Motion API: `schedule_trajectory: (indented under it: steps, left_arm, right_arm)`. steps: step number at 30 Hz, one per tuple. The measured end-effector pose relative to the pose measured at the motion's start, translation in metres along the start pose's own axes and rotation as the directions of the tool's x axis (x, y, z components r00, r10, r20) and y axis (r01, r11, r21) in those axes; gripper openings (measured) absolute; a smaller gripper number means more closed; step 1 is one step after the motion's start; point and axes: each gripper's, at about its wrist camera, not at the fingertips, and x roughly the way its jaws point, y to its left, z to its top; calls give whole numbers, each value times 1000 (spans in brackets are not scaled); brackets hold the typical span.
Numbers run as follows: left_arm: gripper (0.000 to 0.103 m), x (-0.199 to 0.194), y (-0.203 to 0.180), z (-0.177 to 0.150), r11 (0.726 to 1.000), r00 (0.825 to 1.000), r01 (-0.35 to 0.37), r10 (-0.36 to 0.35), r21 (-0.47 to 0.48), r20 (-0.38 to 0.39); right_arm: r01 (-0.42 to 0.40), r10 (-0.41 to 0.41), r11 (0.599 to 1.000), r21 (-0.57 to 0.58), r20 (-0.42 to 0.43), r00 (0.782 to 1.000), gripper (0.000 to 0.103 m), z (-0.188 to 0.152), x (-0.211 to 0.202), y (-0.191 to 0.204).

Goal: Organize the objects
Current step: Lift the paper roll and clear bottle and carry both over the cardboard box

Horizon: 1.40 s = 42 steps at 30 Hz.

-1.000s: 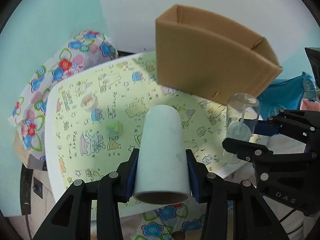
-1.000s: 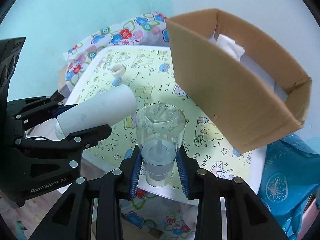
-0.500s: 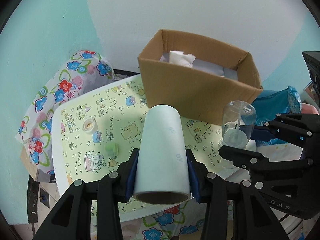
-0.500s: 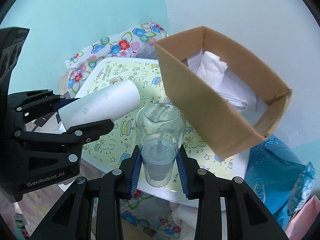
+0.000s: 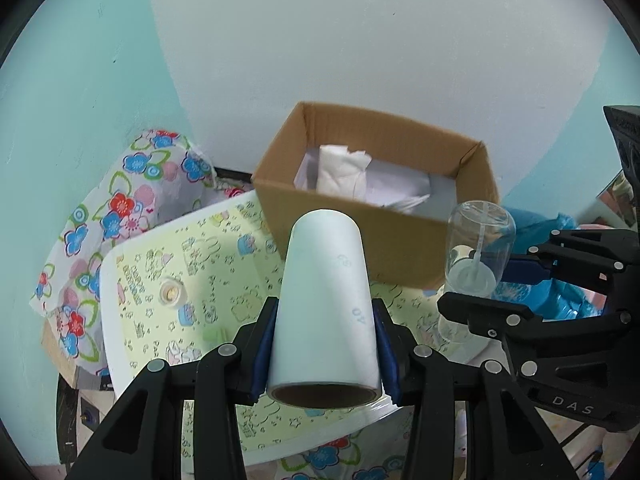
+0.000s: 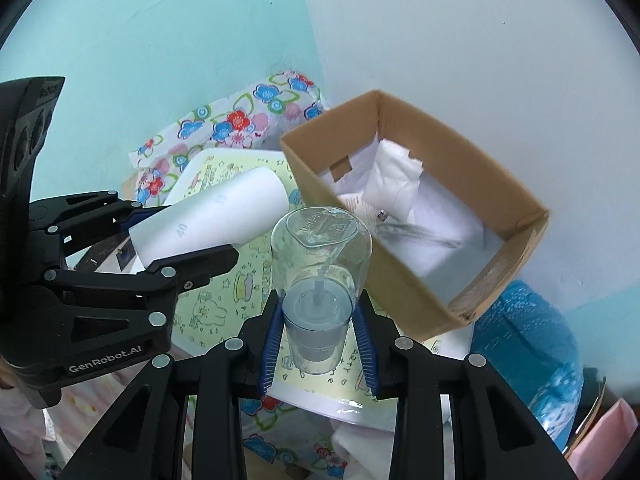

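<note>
A white paper roll [image 5: 324, 300] is clamped lengthwise in the left gripper [image 5: 324, 356]; a clear plastic bottle [image 6: 320, 280] is pinched at its narrow end by the right gripper [image 6: 318, 344]. Both are carried clear of the table [image 5: 132, 280], presumably for dropping into the cardboard box [image 5: 400, 248] ahead.

Looks like a home room corner, not a lab or shop: mint-and-white painted walls [image 5: 360, 60], small worktop [image 5: 132, 364] covered in a kids' cartoon print, flower-pattern cloth [image 5: 120, 208] bunched beside it, cardboard box [image 5: 400, 248] with crumpled paper, blue plastic bag [image 6: 532, 344] alongside.
</note>
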Motion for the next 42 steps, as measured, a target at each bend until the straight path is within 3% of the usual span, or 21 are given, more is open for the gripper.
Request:
schedule_trajectory:
  steps: [24,29,42]
  left_arm:
    - [45,17,-13,66,999,999,44,-44,17,26]
    - [45,25,-14,79,999,999,31,-31,27,30]
    - [45,66,-25,107,996,997,80,-80,28,-10]
  right_arm:
    - [-1,-1,998,58,37,999,37,43,-6,-51]
    - [0,-3,997,74,37,999,37,54,0,-64]
    - [1,-1,993,119,-2,1000,37,61,32,-97]
